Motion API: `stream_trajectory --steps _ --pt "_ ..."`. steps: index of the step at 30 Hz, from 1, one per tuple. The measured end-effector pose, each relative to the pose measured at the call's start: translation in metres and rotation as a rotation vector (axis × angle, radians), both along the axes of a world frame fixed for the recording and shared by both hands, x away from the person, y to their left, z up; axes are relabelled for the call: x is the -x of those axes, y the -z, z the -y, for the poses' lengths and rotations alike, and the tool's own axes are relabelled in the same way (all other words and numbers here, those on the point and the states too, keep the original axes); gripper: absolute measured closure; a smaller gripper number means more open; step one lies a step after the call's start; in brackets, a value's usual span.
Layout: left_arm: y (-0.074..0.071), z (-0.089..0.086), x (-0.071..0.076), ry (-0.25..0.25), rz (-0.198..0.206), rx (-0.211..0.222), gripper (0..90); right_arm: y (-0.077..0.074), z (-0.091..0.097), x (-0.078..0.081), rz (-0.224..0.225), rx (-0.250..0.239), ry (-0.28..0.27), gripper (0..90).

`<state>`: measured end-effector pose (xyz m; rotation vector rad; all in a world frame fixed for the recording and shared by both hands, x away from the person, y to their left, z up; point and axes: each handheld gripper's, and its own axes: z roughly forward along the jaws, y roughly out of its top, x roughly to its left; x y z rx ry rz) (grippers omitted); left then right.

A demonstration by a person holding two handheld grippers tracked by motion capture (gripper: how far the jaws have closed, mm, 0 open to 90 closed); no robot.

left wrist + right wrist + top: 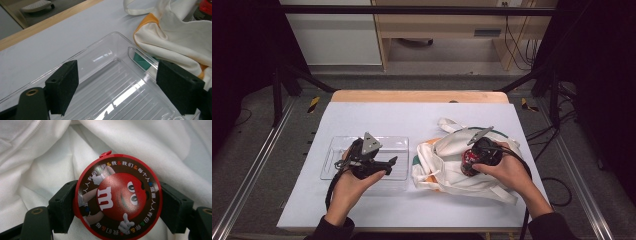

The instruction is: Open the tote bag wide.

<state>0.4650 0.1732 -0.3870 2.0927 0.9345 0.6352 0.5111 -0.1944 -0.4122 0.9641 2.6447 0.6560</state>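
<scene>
Right tongs (117,202) clamped across round red candy tin (117,196) atop rumpled white cloth bag (447,150); left tongs (117,85) apart, empty, over clear ribbed plastic tray (75,57), lying leftward across tabletop (412,115) from tin.

high view looks forward and down over the table (362,112); left gripper view sits close above the clear tray (107,47), both sharing the white cloth bag (447,150).

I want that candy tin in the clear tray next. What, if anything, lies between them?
Nothing visible blocks it. The candy tin sits between the right gripper's jaws above the white bag; the clear tray alongside is empty, with the left gripper open over it.
</scene>
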Motion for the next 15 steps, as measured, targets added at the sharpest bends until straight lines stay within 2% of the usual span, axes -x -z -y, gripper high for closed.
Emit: stream_trajectory --steps 6,10,15 --pt "-0.001 -0.013 -0.002 -0.022 -0.007 0.005 17.1 -0.021 0.001 0.008 0.043 -0.029 -0.007 24.7" --pt "-0.002 -0.022 -0.004 -0.055 -0.007 0.023 16.3 -0.039 0.003 0.015 0.073 -0.046 -0.002 24.8" --pt "0.0 -0.027 -0.006 -0.071 -0.016 0.017 15.3 -0.061 -0.003 0.022 0.109 -0.038 -0.005 24.8"
